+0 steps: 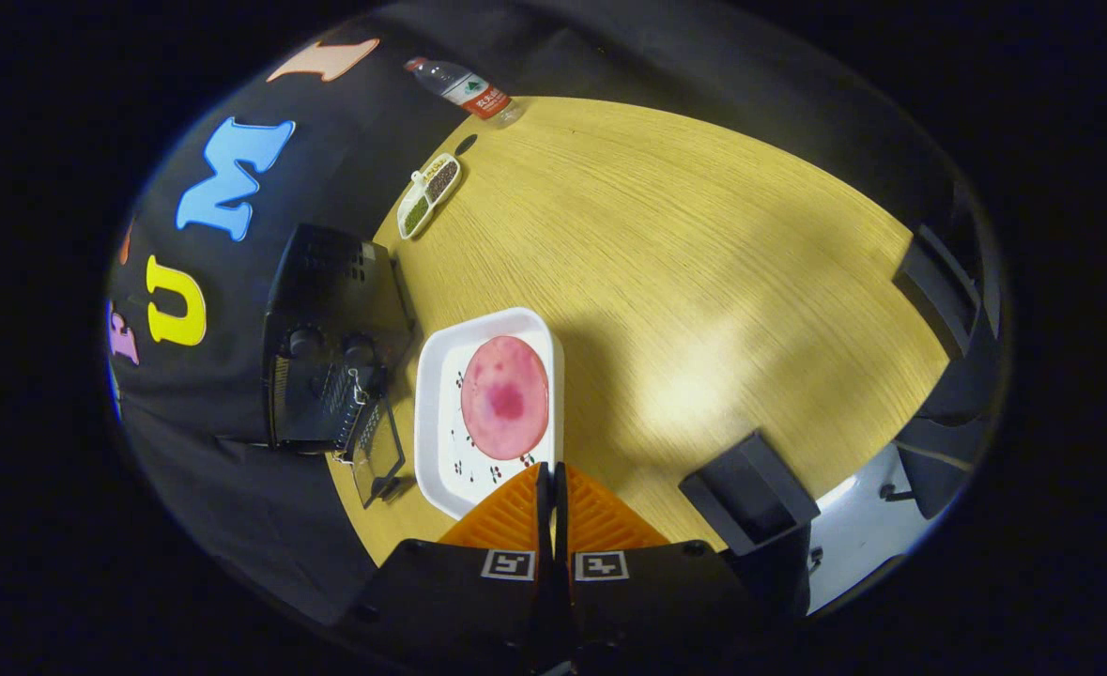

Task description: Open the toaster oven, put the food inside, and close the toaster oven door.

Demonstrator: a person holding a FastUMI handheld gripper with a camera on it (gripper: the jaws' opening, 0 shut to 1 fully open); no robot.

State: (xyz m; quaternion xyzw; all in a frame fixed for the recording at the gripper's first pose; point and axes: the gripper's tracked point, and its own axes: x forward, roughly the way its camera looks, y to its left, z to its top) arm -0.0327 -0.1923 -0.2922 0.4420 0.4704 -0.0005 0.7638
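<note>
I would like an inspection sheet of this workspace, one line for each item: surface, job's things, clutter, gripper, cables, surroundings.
Surface: wooden table, light grain, partly in shadow.
Job's things: toaster oven at the table's edge against the wall, its glass door hanging open. White plate beside it carries a round pink slice of food.
Clutter: water bottle lying at the far edge; small divided dish with dark and green contents.
Gripper: gripper fingers together, nothing between them, tips over the plate's near rim.
Cables: nothing seen.
Surroundings: black cloth wall; dark chairs around the table; pale floor.
</note>
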